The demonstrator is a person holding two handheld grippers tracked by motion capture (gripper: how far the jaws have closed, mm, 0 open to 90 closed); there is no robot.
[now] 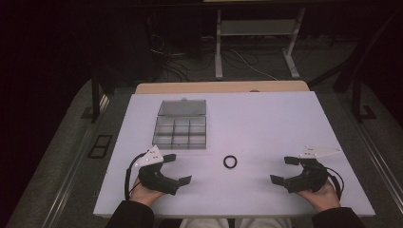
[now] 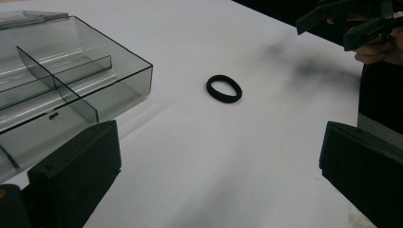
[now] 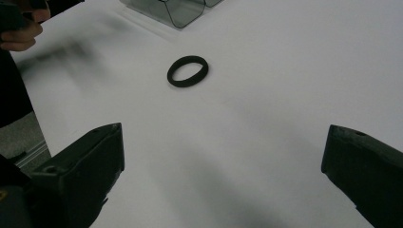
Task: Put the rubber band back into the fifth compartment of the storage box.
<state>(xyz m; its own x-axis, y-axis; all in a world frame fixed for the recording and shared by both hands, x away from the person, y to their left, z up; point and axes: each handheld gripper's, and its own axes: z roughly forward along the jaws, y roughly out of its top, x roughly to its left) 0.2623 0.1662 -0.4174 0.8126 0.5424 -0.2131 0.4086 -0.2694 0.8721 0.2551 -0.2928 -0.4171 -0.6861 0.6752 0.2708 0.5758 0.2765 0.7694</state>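
2 grippers, left (image 1: 177, 168) and right (image 1: 284, 170), gape wide; high view shows a 6-cell box (image 1: 180, 130).

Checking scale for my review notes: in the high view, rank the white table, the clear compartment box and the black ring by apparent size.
1. White table
2. Clear compartment box
3. Black ring, clearly the smallest

High view overhead; gripper views share ring (image 2: 224, 88).

Left gripper (image 1: 177, 168), right gripper (image 1: 284, 170): fingers apart.
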